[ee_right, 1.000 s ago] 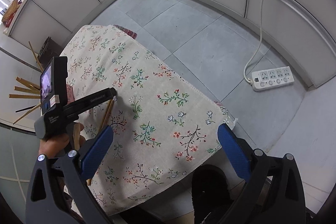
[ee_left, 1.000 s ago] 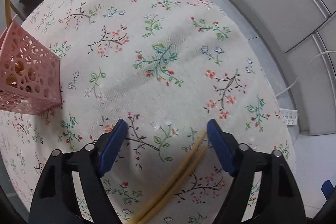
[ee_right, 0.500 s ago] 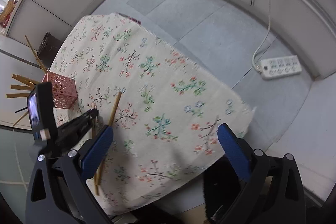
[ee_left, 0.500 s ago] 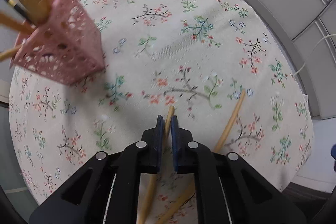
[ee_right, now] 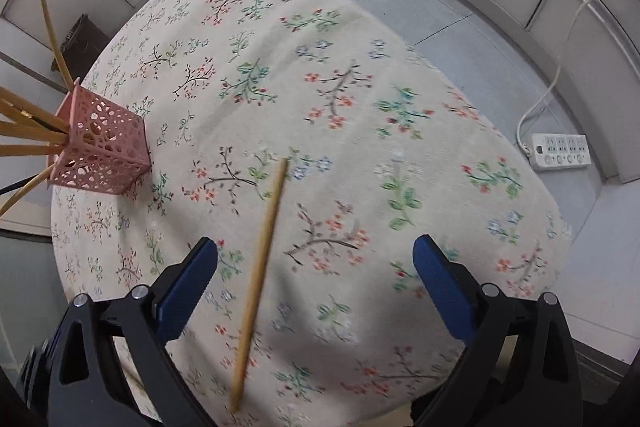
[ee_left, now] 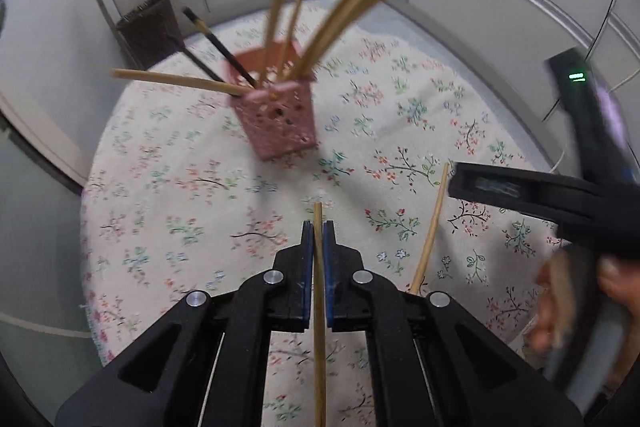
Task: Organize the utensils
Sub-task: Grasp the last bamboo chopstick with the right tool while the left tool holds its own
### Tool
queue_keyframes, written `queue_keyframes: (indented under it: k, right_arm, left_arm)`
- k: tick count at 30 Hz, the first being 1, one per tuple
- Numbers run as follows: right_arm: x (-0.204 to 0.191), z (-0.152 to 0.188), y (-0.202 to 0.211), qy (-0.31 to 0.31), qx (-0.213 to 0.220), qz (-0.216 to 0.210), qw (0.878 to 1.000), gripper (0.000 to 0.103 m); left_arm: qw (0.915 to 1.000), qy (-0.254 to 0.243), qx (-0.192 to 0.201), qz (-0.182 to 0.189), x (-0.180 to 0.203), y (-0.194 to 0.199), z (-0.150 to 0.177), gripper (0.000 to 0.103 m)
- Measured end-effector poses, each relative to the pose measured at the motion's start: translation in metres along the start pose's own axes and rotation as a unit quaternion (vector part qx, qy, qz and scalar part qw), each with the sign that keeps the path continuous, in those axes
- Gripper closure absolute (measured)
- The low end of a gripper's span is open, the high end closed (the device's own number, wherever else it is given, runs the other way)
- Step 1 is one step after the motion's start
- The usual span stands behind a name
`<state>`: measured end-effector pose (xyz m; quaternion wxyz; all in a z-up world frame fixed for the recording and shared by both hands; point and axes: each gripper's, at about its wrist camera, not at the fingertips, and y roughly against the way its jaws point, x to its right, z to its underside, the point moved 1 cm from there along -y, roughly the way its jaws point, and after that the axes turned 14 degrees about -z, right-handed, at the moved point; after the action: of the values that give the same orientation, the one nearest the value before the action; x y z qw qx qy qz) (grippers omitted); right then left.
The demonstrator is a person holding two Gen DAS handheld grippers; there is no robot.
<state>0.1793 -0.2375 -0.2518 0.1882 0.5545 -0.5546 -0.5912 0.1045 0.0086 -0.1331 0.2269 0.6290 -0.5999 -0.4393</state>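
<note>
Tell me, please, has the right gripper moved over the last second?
Yes. The right gripper has come in over the tablecloth: the power strip now sits further right in its view, and the loose chopstick lies between its open jaws.

Floral-clothed table (ee_right: 360, 75) — pink lattice holder (ee_right: 108, 151), one loose chopstick (ee_right: 260, 251).

No words, labels, brands or numbers can be read anywhere here. The only sign-like mark is a small green lit indicator (ee_left: 577, 77) of 2 short bars on the dark body of the right gripper's handle, blurred in the left wrist view. The white power strip (ee_right: 559, 151) on the floor shows no legible print.
</note>
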Motion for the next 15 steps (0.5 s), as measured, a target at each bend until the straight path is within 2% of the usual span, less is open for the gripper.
queue_keyframes:
  k: [2, 5, 7, 9, 10, 15]
  right_arm:
    - [-0.005, -0.003, -0.015, -0.007, -0.007, 0.007, 1.0, 0.017]
    - [-0.01, -0.004, -0.036, -0.014, -0.035, 0.008, 0.999, 0.037]
    - [-0.016, -0.002, -0.046, -0.004, -0.038, 0.027, 0.999, 0.058]
    - [-0.025, -0.001, -0.049, 0.015, -0.038, 0.028, 0.999, 0.085]
    - [-0.027, 0.0, -0.049, 0.014, -0.037, 0.027, 0.999, 0.094]
    - [-0.024, 0.003, -0.037, 0.008, -0.017, -0.009, 1.0, 0.097]
  left_arm:
    - [0.9998, 0.006, 0.016, -0.004, -0.009, 0.014, 0.001, 0.099]
    - [0.9987, 0.023, 0.043, -0.013, -0.026, 0.034, 0.002, 0.099]
    - [0.998, 0.032, 0.053, -0.014, -0.034, 0.042, 0.002, 0.099]
    - [0.997, 0.044, 0.062, -0.016, -0.042, 0.049, 0.001, 0.099]
    - [0.9966, 0.048, 0.064, -0.016, -0.045, 0.05, 0.001, 0.099]
    - [0.9955, 0.06, 0.072, -0.013, -0.052, 0.057, 0.001, 0.099]
